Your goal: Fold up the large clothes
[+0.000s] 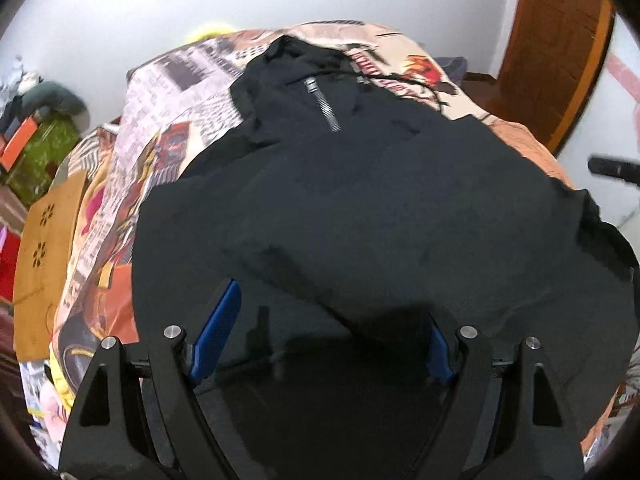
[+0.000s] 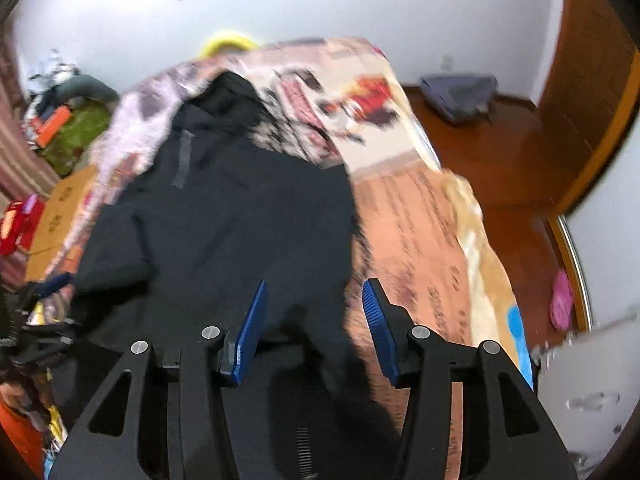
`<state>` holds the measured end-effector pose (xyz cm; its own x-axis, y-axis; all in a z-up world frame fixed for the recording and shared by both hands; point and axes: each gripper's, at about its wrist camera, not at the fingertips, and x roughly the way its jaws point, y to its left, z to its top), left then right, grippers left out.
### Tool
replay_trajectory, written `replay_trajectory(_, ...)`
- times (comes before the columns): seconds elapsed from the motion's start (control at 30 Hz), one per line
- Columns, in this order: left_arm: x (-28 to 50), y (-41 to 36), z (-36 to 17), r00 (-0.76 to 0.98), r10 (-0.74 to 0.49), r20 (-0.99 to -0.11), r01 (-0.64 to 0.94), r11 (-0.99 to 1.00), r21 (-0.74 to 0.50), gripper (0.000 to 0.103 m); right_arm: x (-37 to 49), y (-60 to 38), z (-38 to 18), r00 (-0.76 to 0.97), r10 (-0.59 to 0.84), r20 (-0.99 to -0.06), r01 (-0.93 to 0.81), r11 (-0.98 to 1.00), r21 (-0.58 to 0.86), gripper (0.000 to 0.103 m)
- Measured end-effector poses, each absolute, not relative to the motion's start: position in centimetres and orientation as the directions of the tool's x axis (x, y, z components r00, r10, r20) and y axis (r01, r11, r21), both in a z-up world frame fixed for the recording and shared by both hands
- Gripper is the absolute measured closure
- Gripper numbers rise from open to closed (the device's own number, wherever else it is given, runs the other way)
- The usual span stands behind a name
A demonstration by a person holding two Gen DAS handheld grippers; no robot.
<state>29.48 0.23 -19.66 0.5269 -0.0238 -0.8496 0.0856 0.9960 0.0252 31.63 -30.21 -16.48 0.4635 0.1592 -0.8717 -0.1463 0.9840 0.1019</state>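
Here, a black hooded garment (image 1: 360, 184) lies spread on a bed covered with a printed quilt (image 1: 160, 120), its hood at the far end and a short metal zipper (image 1: 322, 104) at the chest. The left gripper (image 1: 336, 320) hangs over the near part of the garment with its 2 blue pads (image 1: 218, 320) spread wide; no fold of cloth sits between them. In the right wrist view, the right gripper (image 2: 316, 312) has its jaws about half apart above the garment's right edge, gripping nothing. That view is blurred. A cardboard box (image 1: 44, 240) sits left of the bed, and a wooden door (image 1: 560, 40) stands at the far right.
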Motion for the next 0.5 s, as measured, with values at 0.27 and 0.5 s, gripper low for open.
replay_trajectory(0.27, 26.3, 6.5, -21.4, 0.505, -0.062, -0.861, -0.059, 0.993, -0.106, 0.021, 31.7, -32.0, -19.8, 0.404, 0.226, -0.886, -0.135, 0.973, 0.187, 0.057)
replay_trajectory(0.5, 24.6, 10.5, -23.6, 0.513, -0.203, -0.834, -0.205, 0.915, -0.348, 0.021, 29.9, -29.8, -21.2, 0.435, 0.176, -0.883, -0.231, 0.970, 0.079, 0.054)
